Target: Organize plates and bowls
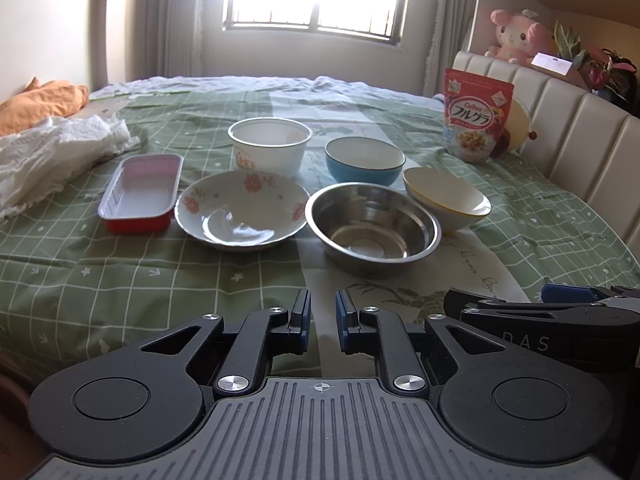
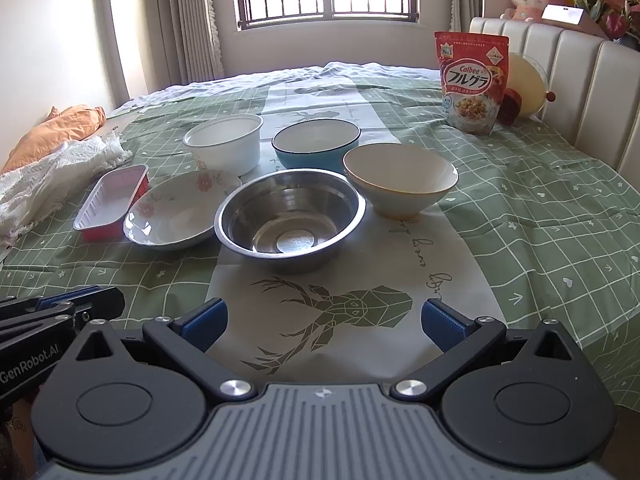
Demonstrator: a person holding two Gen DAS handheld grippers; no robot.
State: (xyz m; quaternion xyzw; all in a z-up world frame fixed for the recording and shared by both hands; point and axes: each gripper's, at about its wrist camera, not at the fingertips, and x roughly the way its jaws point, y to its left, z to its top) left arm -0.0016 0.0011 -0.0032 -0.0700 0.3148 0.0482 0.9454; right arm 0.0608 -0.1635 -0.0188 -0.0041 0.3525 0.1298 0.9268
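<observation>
- the left gripper [image 1: 323, 322] hovers low over the green checked bedspread [image 1: 120, 272], its fingers drawn close together with only a narrow slit between the blue pads and nothing in them.
- the right gripper [image 2: 324, 326] hangs just beside it, fingers spread wide and empty, above a deer print on the cloth.
- ahead of both, the dishes sit in two loose rows in the middle of the bed.
- the near row holds a red foil tray [image 1: 140, 192], a floral plate [image 1: 240, 210], a steel bowl [image 1: 372, 226] and a tilted cream bowl [image 1: 446, 198].
- behind them stand a white paper tub [image 1: 270, 146] and a blue bowl [image 1: 364, 160].
- a cereal bag [image 1: 476, 116] stands upright near the padded headboard [image 1: 580, 128], well apart from the dishes.
</observation>
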